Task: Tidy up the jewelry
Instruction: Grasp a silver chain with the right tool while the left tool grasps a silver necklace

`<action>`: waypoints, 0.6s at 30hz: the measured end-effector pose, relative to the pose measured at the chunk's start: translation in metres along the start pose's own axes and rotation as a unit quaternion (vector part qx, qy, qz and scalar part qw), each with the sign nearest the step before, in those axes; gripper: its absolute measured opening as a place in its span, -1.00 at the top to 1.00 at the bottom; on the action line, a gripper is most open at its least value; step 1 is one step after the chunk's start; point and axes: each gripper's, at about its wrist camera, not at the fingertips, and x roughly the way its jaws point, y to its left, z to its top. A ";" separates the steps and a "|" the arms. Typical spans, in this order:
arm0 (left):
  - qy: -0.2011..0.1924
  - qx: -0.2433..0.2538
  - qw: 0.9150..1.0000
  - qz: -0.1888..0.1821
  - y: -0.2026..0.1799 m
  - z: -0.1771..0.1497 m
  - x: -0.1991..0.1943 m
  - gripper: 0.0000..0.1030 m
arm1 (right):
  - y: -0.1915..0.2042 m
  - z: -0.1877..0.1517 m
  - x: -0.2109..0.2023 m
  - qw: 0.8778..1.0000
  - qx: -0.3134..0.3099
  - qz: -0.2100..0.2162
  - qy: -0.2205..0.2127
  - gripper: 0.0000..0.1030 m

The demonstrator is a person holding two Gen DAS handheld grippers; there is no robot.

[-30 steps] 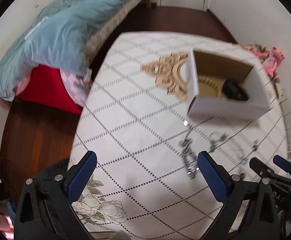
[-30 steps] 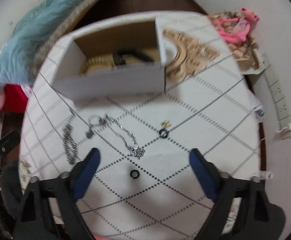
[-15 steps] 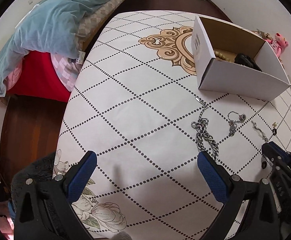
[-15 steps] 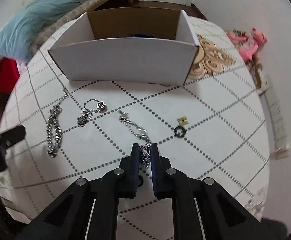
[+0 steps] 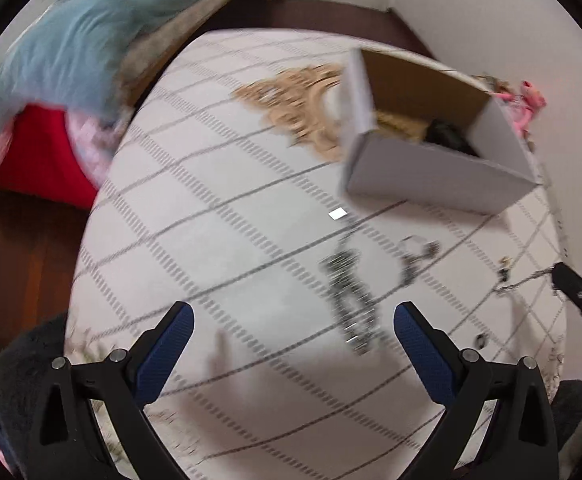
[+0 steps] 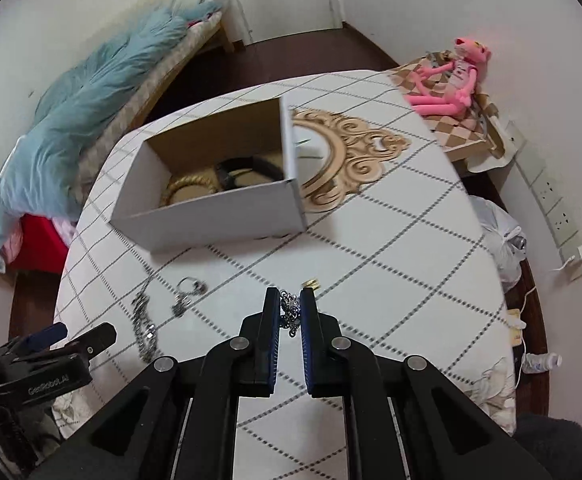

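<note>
My right gripper (image 6: 291, 300) is shut on a thin silver chain (image 6: 289, 312) and holds it above the table; the chain bunches between the pads. An open white cardboard box (image 6: 219, 220) stands beyond it, with a gold bangle (image 6: 189, 188) and a black band (image 6: 251, 168) inside. A thick silver chain (image 6: 143, 326) and a small ring necklace (image 6: 189, 290) lie on the cloth to the left, a gold earring (image 6: 310, 282) just past the fingertips. My left gripper (image 5: 293, 320) is open and empty over the table; the thick chain (image 5: 349, 296) lies beside its right finger.
The round table has a white diamond-pattern cloth (image 6: 391, 240) with a gold ornament (image 6: 343, 160). A pink plush toy (image 6: 451, 80) sits at the back right. A bed with a blue duvet (image 6: 91, 120) lies to the left. A small black ring (image 5: 480, 338) lies near the table's right edge.
My right gripper has lifted the thin chain off the cloth and risen, so the box interior shows. My left gripper has swung, blurring its view; it stays open.
</note>
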 end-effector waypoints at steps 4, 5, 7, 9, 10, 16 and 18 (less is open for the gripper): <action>-0.008 0.052 0.999 -0.008 -0.039 0.013 0.009 -0.90 | -0.023 0.003 0.008 1.000 0.030 -0.010 0.003 0.80; -0.008 0.067 0.998 -0.008 -0.049 0.016 0.013 -0.77 | -0.027 0.002 0.009 0.999 0.035 -0.014 0.003 0.80; -0.004 0.094 0.996 -0.004 -0.066 0.019 0.022 -0.69 | -0.037 0.003 0.013 0.999 0.047 -0.017 0.006 0.80; -0.005 0.119 0.993 0.000 -0.083 0.020 0.030 -0.57 | -0.045 0.002 0.015 0.998 0.058 -0.021 0.007 0.80; -0.003 0.128 0.992 0.000 -0.089 0.020 0.034 -0.51 | -0.049 0.002 0.016 0.998 0.062 -0.022 0.007 0.80; 0.011 0.147 0.989 -0.007 -0.103 0.020 0.049 0.03 | -0.063 0.004 0.019 0.997 0.077 -0.026 0.007 0.80; 0.007 0.150 0.989 -0.010 -0.105 0.021 0.049 0.13 | -0.065 0.005 0.020 0.997 0.079 -0.026 0.007 0.80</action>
